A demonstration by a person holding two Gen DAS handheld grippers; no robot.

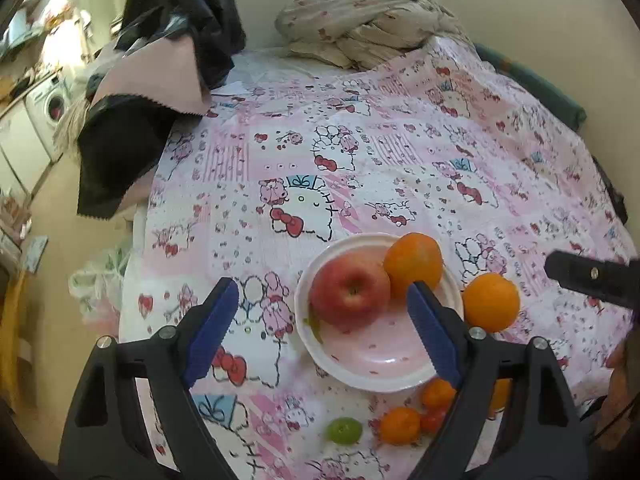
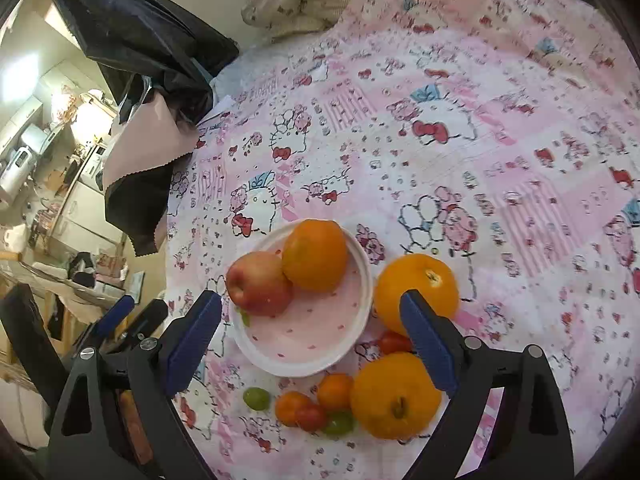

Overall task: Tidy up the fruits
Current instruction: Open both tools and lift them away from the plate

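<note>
Blue-padded left gripper (image 1: pixel 322 334): spread, empty, above the plate (image 1: pixel 400 380).
Right gripper (image 2: pixel 310 338): spread, empty, above the plate.
Apple (image 1: pixel 350 292), orange (image 1: pixel 414 262): on the plate.
Second orange (image 1: pixel 491 301): just beside the plate.

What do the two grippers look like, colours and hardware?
Both match: the left gripper and right gripper have black, angular plastic arms with triangular cut-outs, silver round bolts at the pivots, and blue ribbed pads on the fingers. No cables, markings or sleeves are visible.

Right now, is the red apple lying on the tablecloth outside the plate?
No, the red apple sits inside the pink-dotted white plate beside an orange.
</note>
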